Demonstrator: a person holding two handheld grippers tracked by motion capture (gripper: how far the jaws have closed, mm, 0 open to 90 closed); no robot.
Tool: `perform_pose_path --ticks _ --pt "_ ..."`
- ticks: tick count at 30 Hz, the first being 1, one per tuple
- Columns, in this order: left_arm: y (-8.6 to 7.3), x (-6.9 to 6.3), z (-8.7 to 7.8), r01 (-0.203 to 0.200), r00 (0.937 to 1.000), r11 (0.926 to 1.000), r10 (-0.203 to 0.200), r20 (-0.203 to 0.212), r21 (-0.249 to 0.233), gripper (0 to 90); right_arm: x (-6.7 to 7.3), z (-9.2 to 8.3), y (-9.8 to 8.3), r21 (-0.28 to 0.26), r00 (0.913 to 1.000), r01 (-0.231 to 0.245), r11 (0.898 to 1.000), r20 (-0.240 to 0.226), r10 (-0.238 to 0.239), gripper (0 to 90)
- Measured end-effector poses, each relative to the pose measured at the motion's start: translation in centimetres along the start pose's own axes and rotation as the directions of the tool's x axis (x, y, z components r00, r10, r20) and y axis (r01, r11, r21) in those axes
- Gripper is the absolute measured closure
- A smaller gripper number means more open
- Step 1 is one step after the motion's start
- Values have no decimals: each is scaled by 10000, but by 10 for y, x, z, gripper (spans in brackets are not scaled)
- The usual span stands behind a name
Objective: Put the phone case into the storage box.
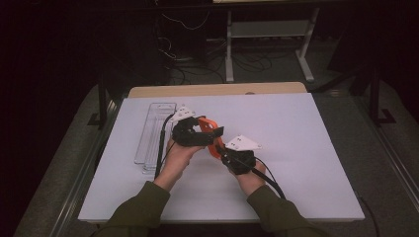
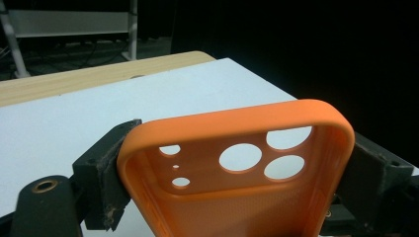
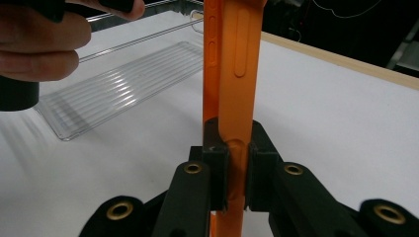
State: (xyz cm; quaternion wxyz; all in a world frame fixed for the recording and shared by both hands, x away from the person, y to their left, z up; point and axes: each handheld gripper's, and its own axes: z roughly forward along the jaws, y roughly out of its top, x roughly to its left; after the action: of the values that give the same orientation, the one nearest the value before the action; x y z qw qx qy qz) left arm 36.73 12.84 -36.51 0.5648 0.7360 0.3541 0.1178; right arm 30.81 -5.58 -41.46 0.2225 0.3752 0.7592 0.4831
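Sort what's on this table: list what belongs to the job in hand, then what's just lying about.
In the job:
- orange phone case
- left gripper, jaws across the case's width
- right gripper, jaws pinching the case's edge

Lying about:
- clear plastic tray
- white board under everything

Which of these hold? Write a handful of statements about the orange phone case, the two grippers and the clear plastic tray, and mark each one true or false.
1. The orange soft-plastic phone case is held across its width by the left gripper. True.
2. The right gripper is open and away from the case. False: its fingers pinch the case's thin edge.
3. The clear ribbed plastic tray lies on the white table sheet. True.
4. The case lies flat inside the tray. False: it is held above the sheet, between both grippers.
5. The case has round camera cut-outs. True.
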Motion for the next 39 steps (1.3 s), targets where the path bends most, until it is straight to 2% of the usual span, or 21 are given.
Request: perform_pose_path --ticks 8,11,14,19,22,24,26,27,28,39 --pt "0 -2 0 -117 9998 9999 117 -133 -19 143 -1 0 0 96 9998 193 9998 29 -193 768" --pt "0 -1 -1 -105 9999 9999 104 -127 -41 144 -2 1 0 68 9993 371 9993 -49 -370 662" --pt "0 -1 -1 -54 9999 10000 54 -141 -37 144 -1 0 2 77 9999 141 9999 -85 -140 523" --pt "1 -1 -2 -82 9998 10000 81 -170 -46 144 -5 1 4 201 9984 393 9990 -419 -385 345" --pt "0 -1 -2 -74 9998 10000 73 -189 -22 144 -6 4 5 509 9975 334 9981 -635 -302 203" --pt "0 -1 -2 -67 9998 10000 66 -191 -24 144 -6 6 5 571 9975 441 9974 -574 -408 119" --pt "1 -1 -2 -71 9998 10000 70 -206 -40 144 -7 7 6 611 9958 546 9966 -762 -498 81" --pt "1 0 -2 -72 9998 10000 71 -202 -54 144 -7 7 7 670 9956 496 9965 -832 -440 35" --pt "1 0 -2 -72 9998 10000 72 -200 -37 144 -8 8 8 696 9960 538 9961 -756 -485 5" --pt "1 0 -3 -168 9996 9999 168 -225 13 144 -17 6 10 1102 9915 621 9920 -1208 -486 0"
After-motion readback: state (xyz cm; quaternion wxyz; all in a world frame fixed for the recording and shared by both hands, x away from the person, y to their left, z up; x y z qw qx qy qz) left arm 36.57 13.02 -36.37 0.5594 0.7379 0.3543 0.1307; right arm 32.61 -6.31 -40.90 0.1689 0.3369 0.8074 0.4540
